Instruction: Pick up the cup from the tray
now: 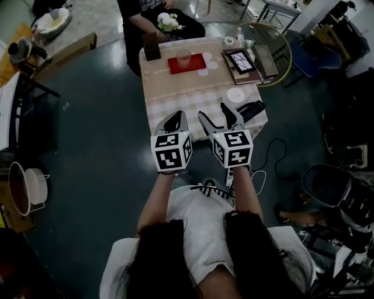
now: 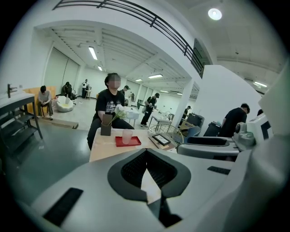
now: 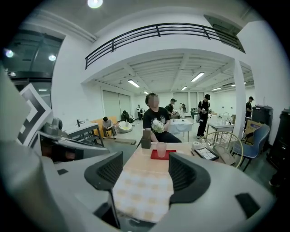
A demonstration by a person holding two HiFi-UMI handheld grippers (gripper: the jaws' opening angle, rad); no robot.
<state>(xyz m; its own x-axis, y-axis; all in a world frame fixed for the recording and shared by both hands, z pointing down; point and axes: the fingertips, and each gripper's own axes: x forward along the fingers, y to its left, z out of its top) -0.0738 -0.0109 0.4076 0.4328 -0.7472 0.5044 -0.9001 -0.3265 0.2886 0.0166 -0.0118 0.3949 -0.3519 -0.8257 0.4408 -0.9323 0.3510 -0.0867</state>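
Cup (image 1: 183, 58), translucent and upright, stands on the 9 o'clock half of the red tray (image 1: 197, 63), which lies at the far end of the checked table (image 1: 175, 99). In the head view this is toward 12 o'clock from both grippers and well apart from them. A dark vase (image 1: 151, 45) with white flowers sits at about 10 o'clock of the tray, and a seated person (image 1: 140, 17) is behind it. Both of the operator's forearms reach forward toward 12 o'clock, side by side and roughly parallel. Each gripper is tilted somewhat downward over the table's near edge, with its marker cube at the rear. The left gripper (image 1: 175, 120) has its fingers together: in the left gripper view (image 2: 146, 154) the 2 dark pads meet at their tips, nothing is between them, and the cup (image 2: 127, 136) and tray (image 2: 135, 142) show beyond at 11 o'clock. The right gripper (image 1: 214, 114) has its fingers apart. The right gripper view (image 3: 145, 161) shows only tablecloth in the wide gap, with the cup (image 3: 161, 149) on the tray (image 3: 170, 155) far ahead at about 12 o'clock. Neither gripper touches the cup.
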